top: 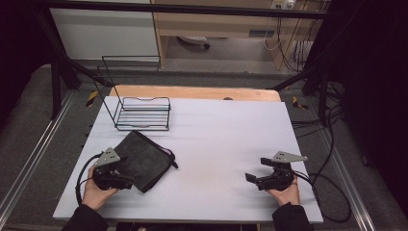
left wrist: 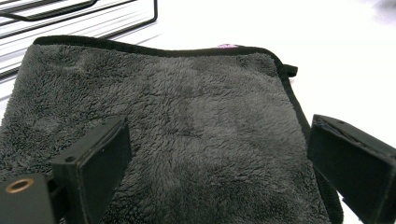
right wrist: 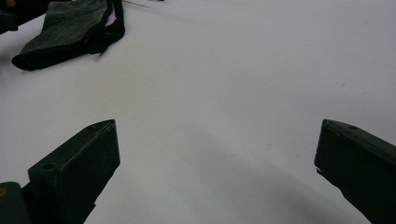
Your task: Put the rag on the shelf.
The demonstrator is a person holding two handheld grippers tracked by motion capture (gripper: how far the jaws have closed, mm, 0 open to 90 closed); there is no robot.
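White table, wire rack at rear, grey floor around.

Open left tongs hover over dark towel.

This looks like a lab or test bay set up for recording, not a home or a shop. A white table stands inside a frame of black metal bars, which cross overhead and slant down at both sides. Bundles of black cables trail over the grey carpeted floor to the right, and more hang by a power socket on the back wall. Yellow-and-black hazard tape marks the floor near the table's far corners. Behind the table stands plain wooden furniture, with a castor wheel showing beneath it.
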